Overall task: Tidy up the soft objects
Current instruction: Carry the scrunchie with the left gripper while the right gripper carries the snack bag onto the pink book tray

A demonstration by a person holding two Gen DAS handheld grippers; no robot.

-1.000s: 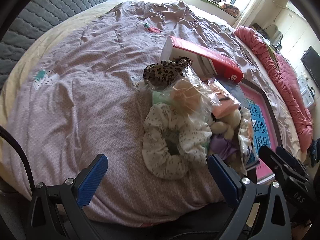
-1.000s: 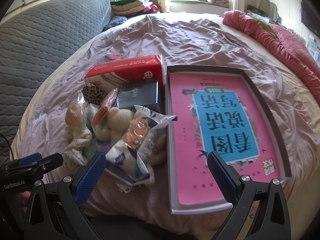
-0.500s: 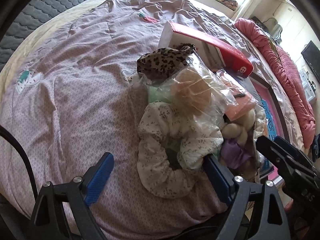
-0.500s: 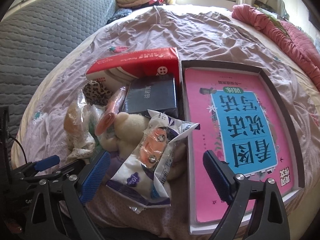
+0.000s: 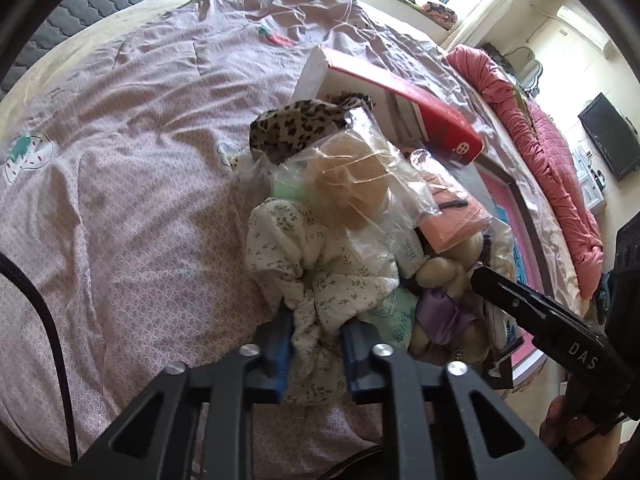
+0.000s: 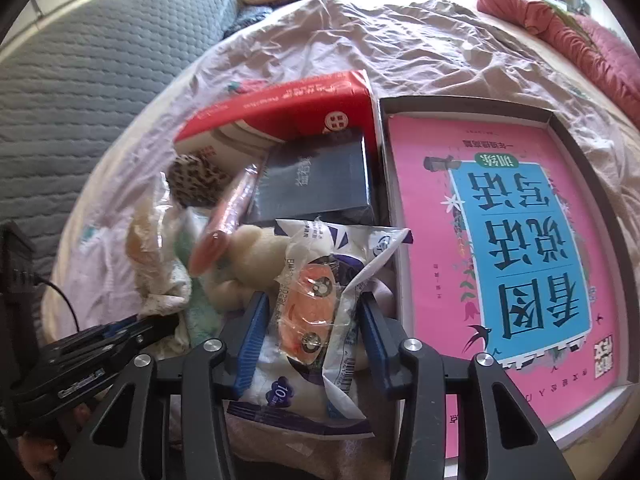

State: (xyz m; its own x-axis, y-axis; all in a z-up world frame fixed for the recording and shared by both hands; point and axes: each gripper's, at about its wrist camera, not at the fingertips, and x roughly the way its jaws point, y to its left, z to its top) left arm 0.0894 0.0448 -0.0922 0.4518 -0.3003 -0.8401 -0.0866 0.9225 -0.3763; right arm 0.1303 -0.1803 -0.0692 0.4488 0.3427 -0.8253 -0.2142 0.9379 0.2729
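Rumpled bedspread (image 5: 132, 168), left hand-held gripper (image 5: 314, 346) pinching floral scrunchie (image 5: 320, 276), right hand-held gripper (image 6: 310, 344) clamping snack packet (image 6: 320, 320).

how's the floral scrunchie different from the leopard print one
The floral scrunchie is cream with small dark sprigs; the leopard scrunchie is tan with black spots. The floral scrunchie lies at the near end of the pile, pinched between the left tongs; the leopard scrunchie lies at the far end, against the red and white box, untouched. Both are gathered fabric rings on the bedspread.
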